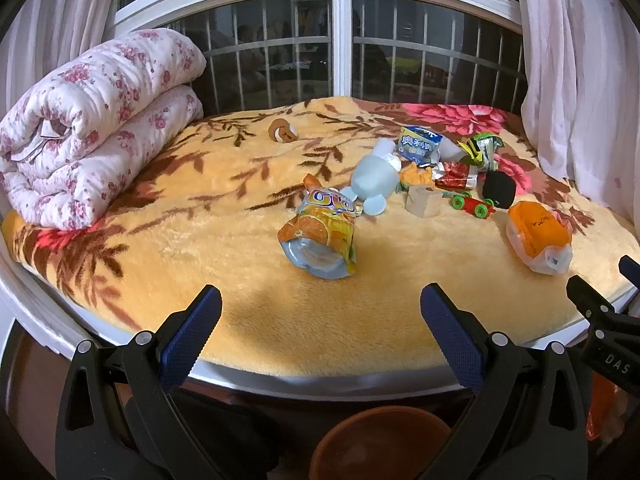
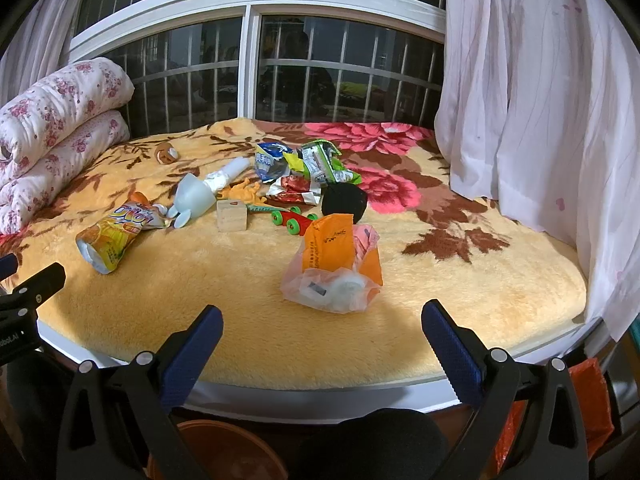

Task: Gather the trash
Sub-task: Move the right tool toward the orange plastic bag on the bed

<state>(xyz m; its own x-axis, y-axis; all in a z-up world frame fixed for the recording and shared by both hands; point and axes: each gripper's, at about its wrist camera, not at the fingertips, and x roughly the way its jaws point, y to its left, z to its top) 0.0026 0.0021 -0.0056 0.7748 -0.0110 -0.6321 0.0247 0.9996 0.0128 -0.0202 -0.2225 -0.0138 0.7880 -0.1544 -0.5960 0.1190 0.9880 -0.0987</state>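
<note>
Trash lies on a yellow flowered blanket (image 1: 224,248). An orange juice pouch (image 1: 320,236) lies just ahead of my left gripper (image 1: 320,312), which is open and empty at the bed's front edge. An orange-and-clear plastic bag (image 2: 334,264) lies just ahead of my right gripper (image 2: 322,332), also open and empty. Farther back lie a blue wrapper (image 2: 270,160), a green wrapper (image 2: 324,160) and a red-silver wrapper (image 2: 294,192). The pouch also shows in the right wrist view (image 2: 116,236), and the bag in the left wrist view (image 1: 538,236).
Toys sit among the trash: a pale blue figure (image 1: 374,186), a wooden block (image 2: 232,216), a red car with green wheels (image 2: 294,220), a black ball (image 2: 344,200). A folded quilt (image 1: 92,128) lies at the left. A brown bin (image 1: 384,444) stands below the bed edge. Curtains (image 2: 540,100) hang at the right.
</note>
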